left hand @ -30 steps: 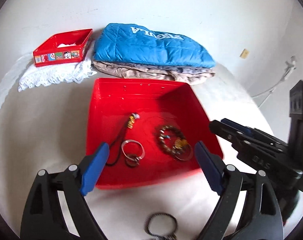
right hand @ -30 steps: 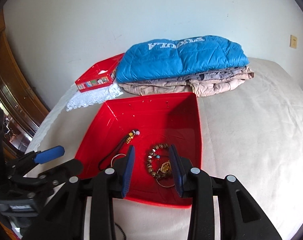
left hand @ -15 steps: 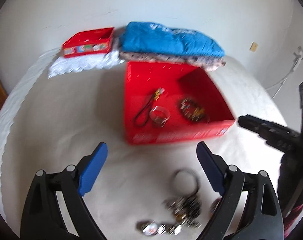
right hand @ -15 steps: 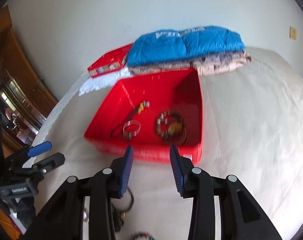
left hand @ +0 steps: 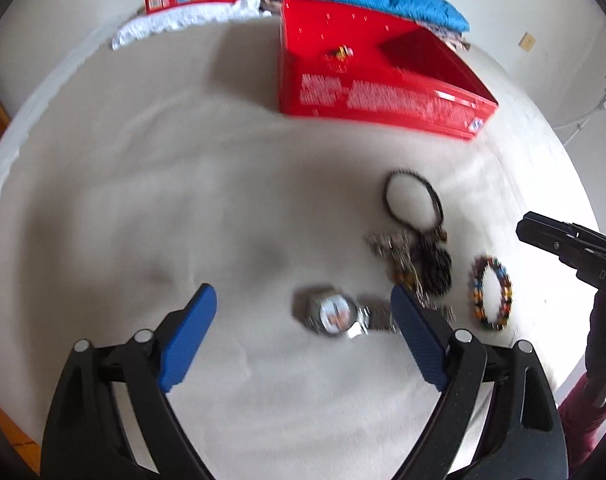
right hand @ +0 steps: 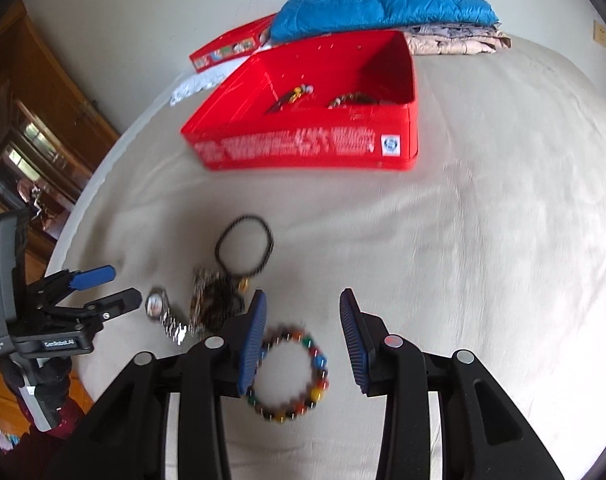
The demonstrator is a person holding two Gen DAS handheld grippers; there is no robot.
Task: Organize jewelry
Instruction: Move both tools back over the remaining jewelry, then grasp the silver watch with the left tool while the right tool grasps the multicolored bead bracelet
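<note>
Nearest the cameras, the left gripper (left hand: 303, 312) is closing from a wide spread, gripping nothing, above a silver wristwatch with a white dial (left hand: 335, 317) lying on the cream bedsheet (left hand: 151, 200). Beside it, the right gripper (right hand: 302, 312) is hanging partly open and empty over a multicoloured bead bracelet (right hand: 291, 376). Just beyond, a black cord loop (right hand: 245, 246) and a tangle of metal chains (right hand: 209, 300) are lying touching. Farther off, a red rectangular tin (right hand: 303, 148) is holding several pieces.
</note>
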